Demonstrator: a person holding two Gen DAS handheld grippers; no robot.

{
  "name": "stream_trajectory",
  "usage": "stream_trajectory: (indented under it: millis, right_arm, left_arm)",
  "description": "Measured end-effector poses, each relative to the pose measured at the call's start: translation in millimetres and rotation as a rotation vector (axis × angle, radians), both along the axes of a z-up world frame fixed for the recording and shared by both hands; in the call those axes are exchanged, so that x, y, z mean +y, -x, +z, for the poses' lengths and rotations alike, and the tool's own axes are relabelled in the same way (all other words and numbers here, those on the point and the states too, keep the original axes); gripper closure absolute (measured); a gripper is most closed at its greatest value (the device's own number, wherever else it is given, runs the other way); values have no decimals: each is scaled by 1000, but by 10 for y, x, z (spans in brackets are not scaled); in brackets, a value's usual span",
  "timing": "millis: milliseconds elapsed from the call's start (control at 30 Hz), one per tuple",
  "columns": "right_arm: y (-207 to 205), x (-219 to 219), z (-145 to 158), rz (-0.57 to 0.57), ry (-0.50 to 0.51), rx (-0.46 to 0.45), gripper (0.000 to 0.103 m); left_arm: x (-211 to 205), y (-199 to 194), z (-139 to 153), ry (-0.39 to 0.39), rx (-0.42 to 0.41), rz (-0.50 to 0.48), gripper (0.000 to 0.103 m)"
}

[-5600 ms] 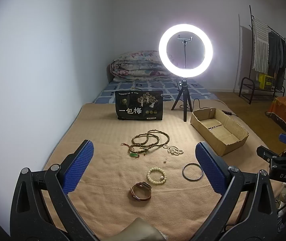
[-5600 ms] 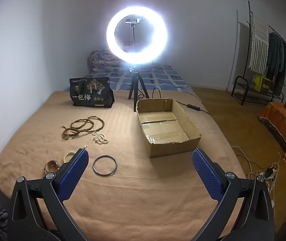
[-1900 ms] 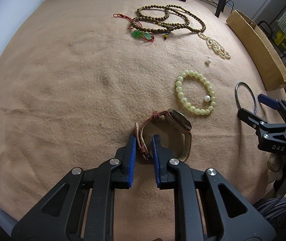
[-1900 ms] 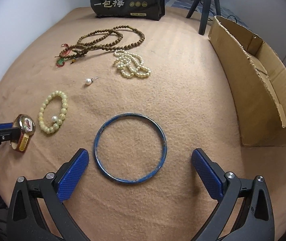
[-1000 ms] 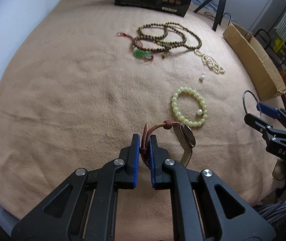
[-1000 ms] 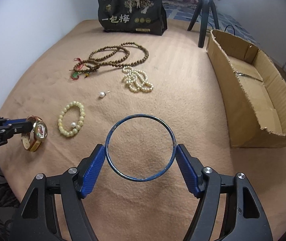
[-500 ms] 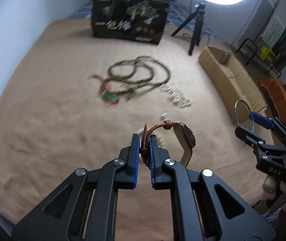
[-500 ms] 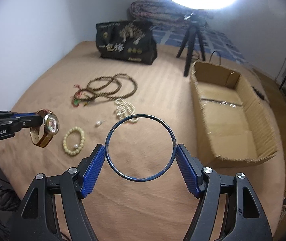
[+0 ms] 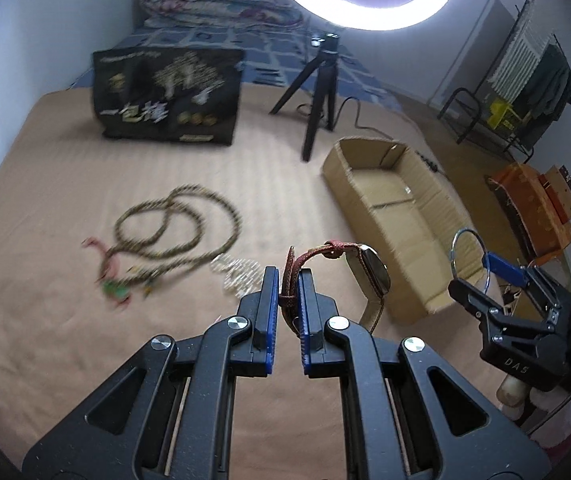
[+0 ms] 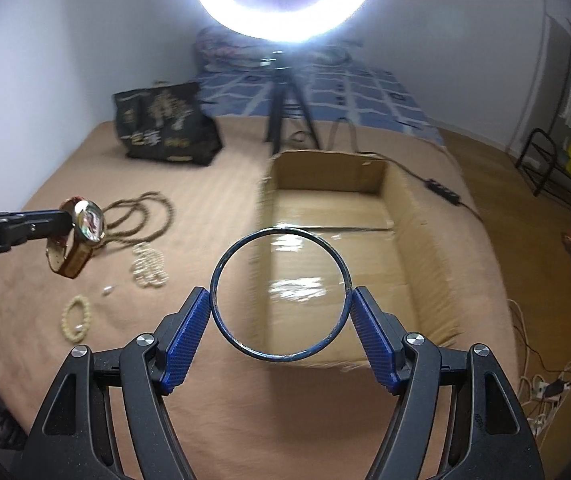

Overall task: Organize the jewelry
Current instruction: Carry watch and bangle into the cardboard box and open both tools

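My left gripper (image 9: 288, 280) is shut on the reddish strap of a wristwatch (image 9: 369, 276) and holds it in the air above the tan blanket. The watch also shows in the right wrist view (image 10: 81, 232). My right gripper (image 10: 280, 304) is shut on a blue bangle (image 10: 225, 264), held up in front of the open cardboard box (image 10: 401, 240). The bangle (image 9: 455, 256) shows in the left wrist view too. A brown bead necklace (image 9: 173, 232), a white pearl strand (image 10: 149, 266), a pale bead bracelet (image 10: 75, 318) and a loose pearl (image 10: 107, 291) lie on the blanket.
A black printed bag (image 9: 169, 96) stands at the back. A ring light on a black tripod (image 9: 317, 92) stands behind the box (image 9: 389, 216). A cable (image 10: 441, 192) runs past the box. A clothes rack (image 9: 525, 80) stands at the far right.
Both grippers have risen and moved forward and right toward the box, carrying the watch and the bangle. The box now fills the middle of the right wrist view.
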State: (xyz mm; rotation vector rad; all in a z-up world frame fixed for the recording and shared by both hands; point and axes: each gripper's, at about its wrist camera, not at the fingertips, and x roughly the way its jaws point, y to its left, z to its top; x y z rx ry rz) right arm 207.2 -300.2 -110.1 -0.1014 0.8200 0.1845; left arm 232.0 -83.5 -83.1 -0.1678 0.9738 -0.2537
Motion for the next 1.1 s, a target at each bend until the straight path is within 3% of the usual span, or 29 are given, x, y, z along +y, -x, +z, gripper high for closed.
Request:
stream_trajectory:
  millis: [400,933,1033,1100]
  right_arm:
    - [-336,-545,-188,-96,-14,22,31]
    - [-556,-634,-437,-112,-20,67,31]
    - [-573,-634,-456,-117,-17,74,31]
    - [-586,-628,-464,-131,-6,84,30]
  left_arm:
    - [-753,-657,-86,7,-41,-48,96]
    - [-1086,-972,-351,77,18,-51,96]
    - [-1103,-966,-343,68,10,-46,88]
    - [-1098,-952,-321,64,-3,-39,72]
